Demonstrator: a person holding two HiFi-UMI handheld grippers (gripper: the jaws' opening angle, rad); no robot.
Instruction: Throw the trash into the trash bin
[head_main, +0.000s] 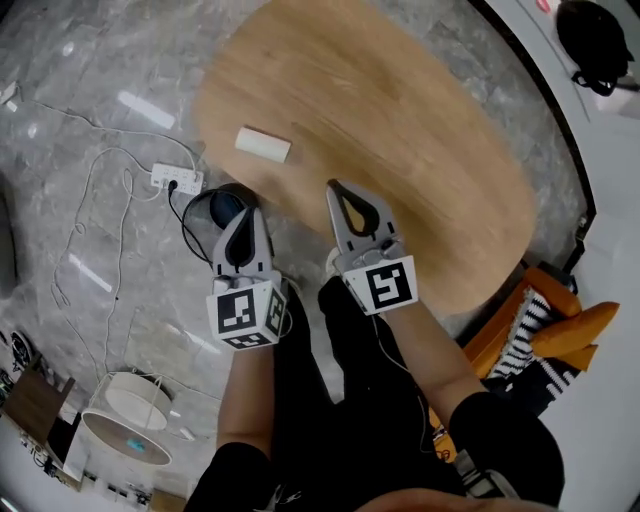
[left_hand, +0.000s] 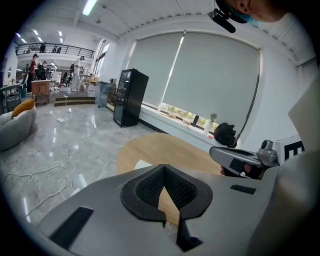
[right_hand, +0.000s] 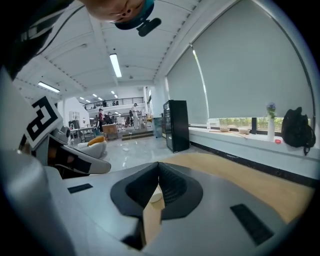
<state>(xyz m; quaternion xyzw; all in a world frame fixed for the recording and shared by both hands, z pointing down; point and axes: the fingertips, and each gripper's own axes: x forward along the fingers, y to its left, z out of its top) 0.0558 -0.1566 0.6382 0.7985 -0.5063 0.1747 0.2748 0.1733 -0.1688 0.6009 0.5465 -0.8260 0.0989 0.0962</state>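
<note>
Both clenched on nothing, the left claw (head_main: 245, 212) hangs just off the counter's (head_main: 400, 120) edge, the right claw (head_main: 334, 186) just over it. The white trash roll (head_main: 263, 144) lies ahead of the left claw, near that edge.

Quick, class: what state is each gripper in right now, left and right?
Left gripper: closed, holding nothing.
Right gripper: closed, holding nothing.

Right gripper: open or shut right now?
Shut. The right gripper in its own view has its jaws touching at the tips, with nothing gripped between them.
</note>
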